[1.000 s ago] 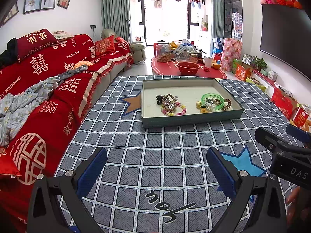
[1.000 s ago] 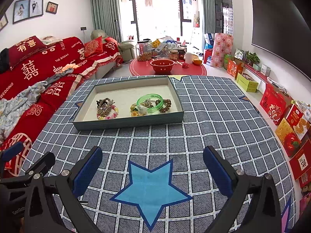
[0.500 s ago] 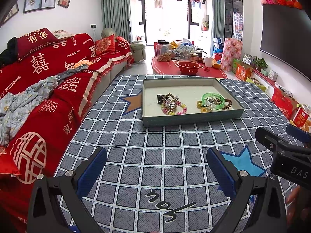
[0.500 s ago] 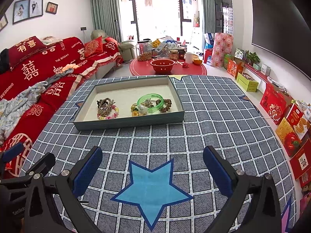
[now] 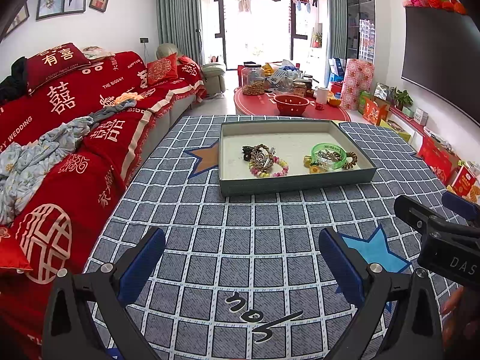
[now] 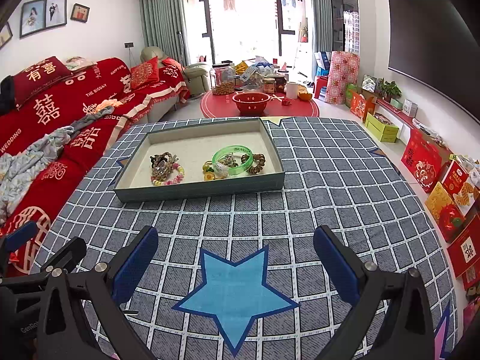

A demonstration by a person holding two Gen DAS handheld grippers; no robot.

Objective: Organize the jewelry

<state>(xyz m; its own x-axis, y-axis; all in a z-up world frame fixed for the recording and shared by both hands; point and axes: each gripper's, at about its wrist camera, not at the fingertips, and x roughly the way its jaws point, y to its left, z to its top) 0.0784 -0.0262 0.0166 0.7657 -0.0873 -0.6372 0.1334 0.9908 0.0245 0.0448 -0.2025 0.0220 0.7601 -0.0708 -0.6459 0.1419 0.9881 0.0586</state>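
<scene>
A shallow grey-green tray (image 5: 297, 184) (image 6: 201, 192) sits on the checked blue cloth ahead of both grippers. It holds two heaps of jewelry. One is a pile of beaded bracelets (image 5: 265, 162) (image 6: 166, 168) on the left. The other is a green bangle (image 5: 328, 156) (image 6: 232, 156) with brown beads and small yellow pieces on the right. My left gripper (image 5: 240, 258) is open and empty, well short of the tray. My right gripper (image 6: 235, 258) is open and empty, above a blue star in the cloth.
A red sofa (image 5: 75, 126) runs along the left of the cloth-covered surface. A red round table (image 6: 261, 105) with a red bowl and jars stands behind the tray. Boxes (image 6: 426, 162) line the right wall. The right gripper's body (image 5: 435, 234) shows at the left view's right edge.
</scene>
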